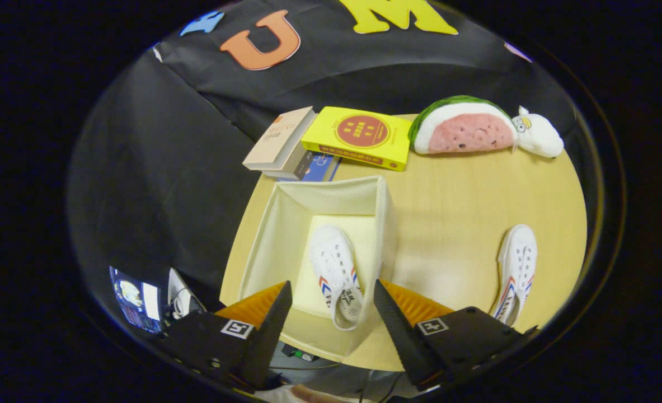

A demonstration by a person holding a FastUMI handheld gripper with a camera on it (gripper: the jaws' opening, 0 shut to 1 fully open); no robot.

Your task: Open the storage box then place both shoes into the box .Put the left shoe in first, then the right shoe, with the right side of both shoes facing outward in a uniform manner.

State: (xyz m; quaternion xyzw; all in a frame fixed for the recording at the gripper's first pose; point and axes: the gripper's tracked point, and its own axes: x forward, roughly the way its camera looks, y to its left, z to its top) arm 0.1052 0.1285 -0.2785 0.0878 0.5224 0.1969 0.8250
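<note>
Shoes sit well apart: one shoe lies inside the open storage box, between the gripper fingers, which stand spread with nothing clamped; its heel end is partly masked by the box's near wall. The other shoe lies on the desk near its right edge, beyond the right finger, its heel cut off behind the gripper body. The box stands at the desk's near left corner, its near rim partly hidden by the fingers. Along the far edge lie a tan book, a yellow book and a blue one mostly covered by them, then a watermelon plush touching a small white plush.
</note>
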